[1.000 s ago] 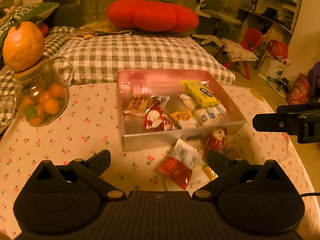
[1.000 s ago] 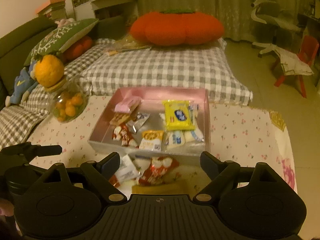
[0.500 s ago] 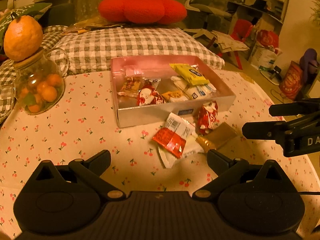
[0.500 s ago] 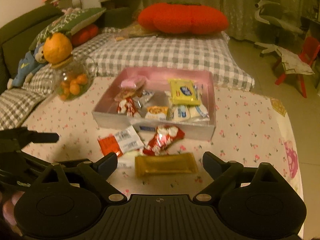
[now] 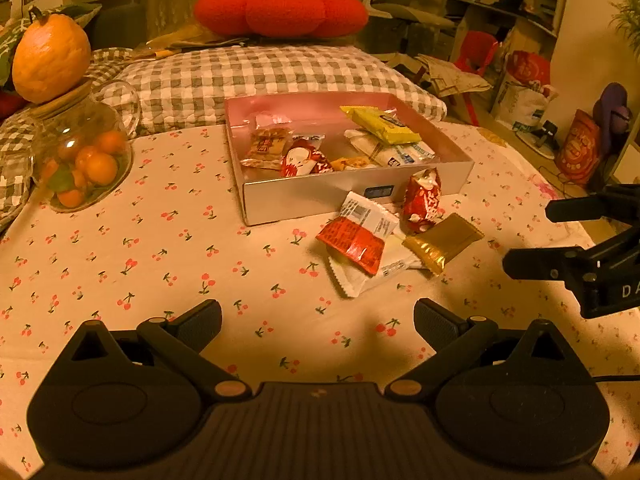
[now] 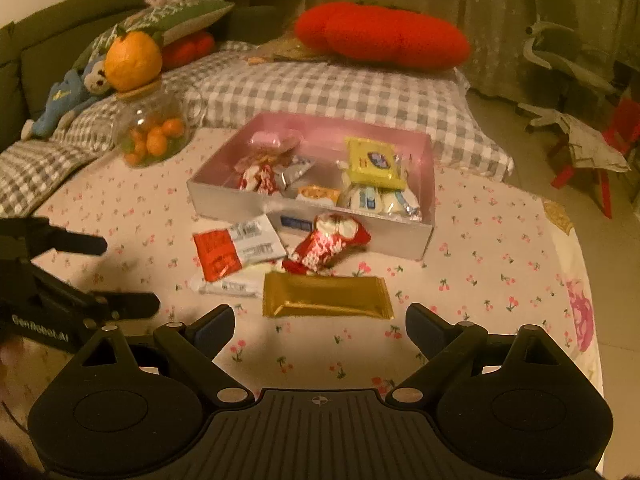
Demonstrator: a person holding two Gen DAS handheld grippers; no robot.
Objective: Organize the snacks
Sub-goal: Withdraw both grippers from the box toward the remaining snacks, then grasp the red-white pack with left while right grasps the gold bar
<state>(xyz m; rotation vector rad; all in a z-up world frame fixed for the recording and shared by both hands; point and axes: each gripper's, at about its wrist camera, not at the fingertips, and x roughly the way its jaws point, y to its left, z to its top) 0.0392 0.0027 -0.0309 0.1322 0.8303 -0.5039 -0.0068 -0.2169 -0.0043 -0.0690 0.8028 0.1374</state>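
Note:
A pink-lined silver box (image 5: 304, 194) (image 6: 224, 196) holds several snack packets, among them a yellow one (image 5: 380, 124) (image 6: 372, 162). In front of it on the cherry-print cloth lie a red-and-white sachet (image 5: 354, 236) (image 6: 232, 246), a red wrapped sweet (image 5: 422, 200) (image 6: 328, 246), a gold bar (image 5: 442, 242) (image 6: 326, 296) and a white packet (image 5: 360, 280) (image 6: 224, 286) under the sachet. My left gripper (image 5: 318, 318) is open, short of the pile. My right gripper (image 6: 320, 322) is open, just before the gold bar. Each gripper shows at the other view's edge.
A glass jar of small oranges (image 5: 80, 160) (image 6: 152, 136) with a big orange on its lid stands at the table's left. Behind the table are a checked cushion (image 5: 256, 76) (image 6: 340, 88) and a red pumpkin pillow (image 5: 280, 8). The table edge (image 6: 584, 280) curves away on the right.
Both grippers have drawn back from the box, so more of the cloth and the loose snacks in front of it shows. The gold bar came into view. Neither gripper took hold of anything.

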